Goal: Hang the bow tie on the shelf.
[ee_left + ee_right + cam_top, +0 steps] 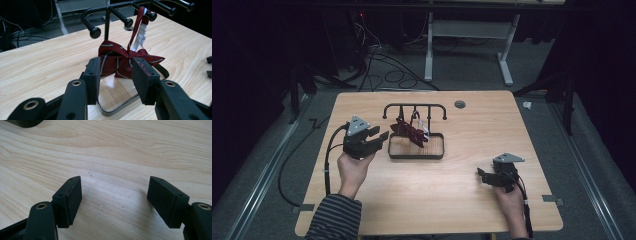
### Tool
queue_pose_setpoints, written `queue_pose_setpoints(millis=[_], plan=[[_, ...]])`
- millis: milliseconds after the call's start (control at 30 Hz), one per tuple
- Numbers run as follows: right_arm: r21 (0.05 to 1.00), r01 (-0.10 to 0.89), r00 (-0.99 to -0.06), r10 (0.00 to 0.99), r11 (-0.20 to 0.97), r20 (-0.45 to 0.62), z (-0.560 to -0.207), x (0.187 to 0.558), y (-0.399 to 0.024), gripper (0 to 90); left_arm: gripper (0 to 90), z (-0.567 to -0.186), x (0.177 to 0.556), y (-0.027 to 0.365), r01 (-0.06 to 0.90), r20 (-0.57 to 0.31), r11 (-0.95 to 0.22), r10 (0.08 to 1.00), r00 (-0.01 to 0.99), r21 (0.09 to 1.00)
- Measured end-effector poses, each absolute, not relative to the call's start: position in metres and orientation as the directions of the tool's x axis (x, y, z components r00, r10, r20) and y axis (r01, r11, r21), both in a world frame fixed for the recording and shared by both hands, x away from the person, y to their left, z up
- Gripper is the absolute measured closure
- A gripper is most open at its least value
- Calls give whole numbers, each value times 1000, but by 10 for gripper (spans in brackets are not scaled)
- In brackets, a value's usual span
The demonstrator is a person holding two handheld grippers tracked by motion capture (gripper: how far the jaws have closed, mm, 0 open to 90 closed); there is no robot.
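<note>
A dark red striped bow tie [411, 131] [125, 58] hangs by its strap from a peg of a black rack [415, 107] [110, 12], its bow resting low over the rack's wooden tray [416, 147] [117, 92]. My left gripper [377, 134] [115, 80] is open just left of the tray, jaws facing the bow with nothing between them. Near the table's right front, my right gripper [482, 175] [115, 200] is held low over bare wood, open and empty.
The tray's black rim [110, 112] lies right under my left jaws. A round grommet [459, 104] sits at the table's back edge. Cables and a white desk frame [472, 35] stand on the floor beyond the table. A dark corner [25, 122] shows at the right gripper view's top left.
</note>
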State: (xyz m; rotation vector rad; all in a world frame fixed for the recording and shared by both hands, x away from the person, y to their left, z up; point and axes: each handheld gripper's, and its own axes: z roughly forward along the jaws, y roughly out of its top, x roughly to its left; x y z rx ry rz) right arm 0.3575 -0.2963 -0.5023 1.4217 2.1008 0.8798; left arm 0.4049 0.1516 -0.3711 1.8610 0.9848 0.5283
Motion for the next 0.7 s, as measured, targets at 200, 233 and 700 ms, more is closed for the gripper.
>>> queue_pose_setpoints(millis=[200, 233, 700], plan=[[720, 642, -365, 931, 264, -16, -502, 357, -296, 292, 585, -373, 402, 159, 414, -53, -235, 816, 576, 879], [720, 642, -365, 931, 264, -16, -502, 357, -296, 292, 584, -373, 401, 159, 417, -55, -233, 818, 573, 878], [720, 642, -365, 931, 263, -15, -502, 357, -296, 292, 577, -380, 394, 167, 431, -68, -216, 830, 554, 876]])
